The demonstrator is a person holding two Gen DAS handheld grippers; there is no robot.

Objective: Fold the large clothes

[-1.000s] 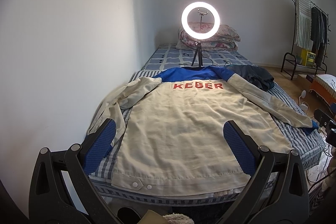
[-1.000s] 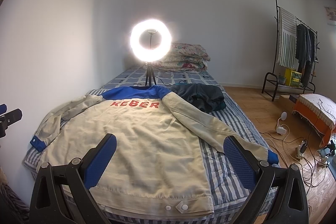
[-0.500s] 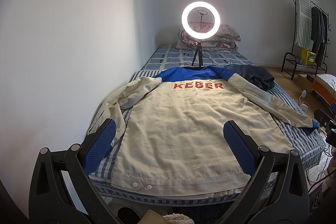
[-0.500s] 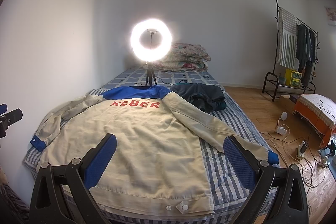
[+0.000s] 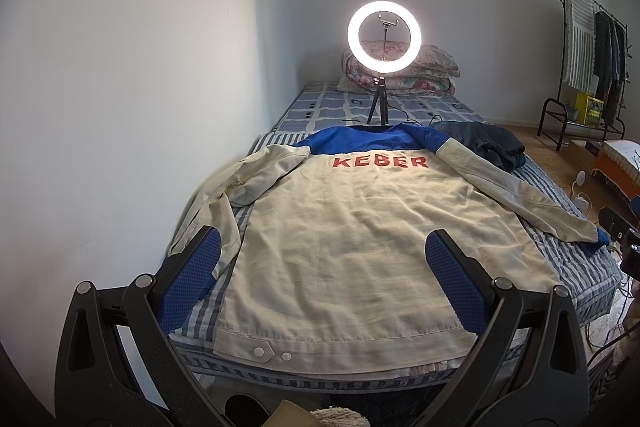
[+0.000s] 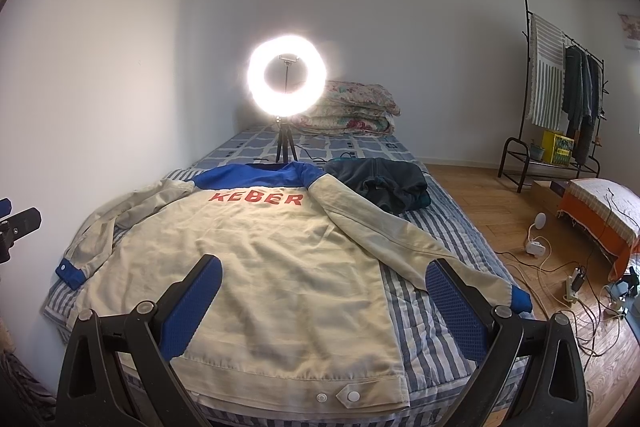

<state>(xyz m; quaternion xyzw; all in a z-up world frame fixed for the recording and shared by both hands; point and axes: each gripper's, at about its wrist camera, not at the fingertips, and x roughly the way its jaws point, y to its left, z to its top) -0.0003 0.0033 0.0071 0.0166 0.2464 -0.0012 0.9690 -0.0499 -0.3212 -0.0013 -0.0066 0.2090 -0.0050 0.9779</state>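
Jacket (image 5: pixel 360 239), cream with blue yoke, lies back-up, spread flat on striped bed (image 6: pixel 436 239). Left tool (image 5: pixel 324 275) and right tool (image 6: pixel 324 291) hover spread, empty. Fabric looks soft, floppy, moderately heavy; pinch sleeve cuffs or hem corners.

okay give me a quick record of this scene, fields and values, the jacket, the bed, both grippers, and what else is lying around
garment: cream jacket with blue yoke, red KEBER lettering, spread back-side up
sleeves: both spread outward, blue cuffs
surface: striped bed
left gripper: open, above the hem, holding nothing
right gripper: open, above the hem, holding nothing
other clothing: dark garment bunched beside the jacket's right shoulder
light: lit ring light on a small tripod behind the collar
bedding: folded quilts at the far end
fold progress: not started
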